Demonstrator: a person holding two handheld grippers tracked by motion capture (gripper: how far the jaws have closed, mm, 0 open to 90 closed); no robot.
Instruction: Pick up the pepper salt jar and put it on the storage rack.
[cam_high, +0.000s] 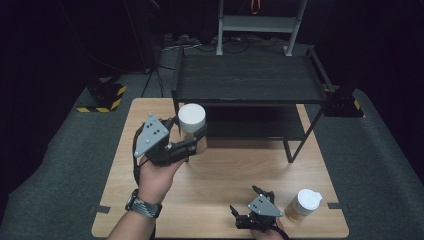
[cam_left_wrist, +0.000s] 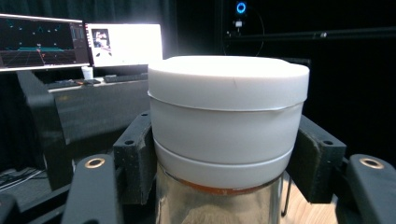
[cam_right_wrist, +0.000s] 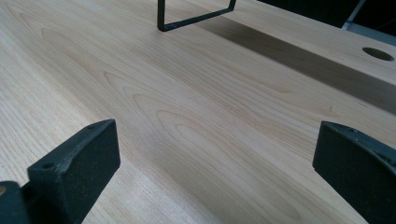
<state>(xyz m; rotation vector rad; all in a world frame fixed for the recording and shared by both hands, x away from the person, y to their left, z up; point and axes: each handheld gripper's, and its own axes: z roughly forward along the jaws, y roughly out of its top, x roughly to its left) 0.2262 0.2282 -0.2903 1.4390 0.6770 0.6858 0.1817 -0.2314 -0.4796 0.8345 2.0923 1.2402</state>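
Observation:
My left gripper (cam_high: 192, 137) is shut on a clear jar with a wide white lid (cam_high: 192, 117), held above the wooden table (cam_high: 225, 170) near the black shelf's front left corner. In the left gripper view the white-lidded jar (cam_left_wrist: 228, 121) stands upright between the black pads (cam_left_wrist: 135, 158), which press on its sides just under the lid. My right gripper (cam_high: 250, 200) rests low near the table's front edge, jaws wide open. Between its pads (cam_right_wrist: 74, 163) lies bare wood. A second white-lidded jar (cam_high: 303, 205) with brownish contents stands on the table just right of the right gripper.
A black two-level metal shelf (cam_high: 247, 80) stands on the back half of the table; one of its legs (cam_right_wrist: 161, 16) shows ahead of the right gripper. Monitors (cam_left_wrist: 79, 44) glow behind the shelf in the left gripper view. Dark floor surrounds the table.

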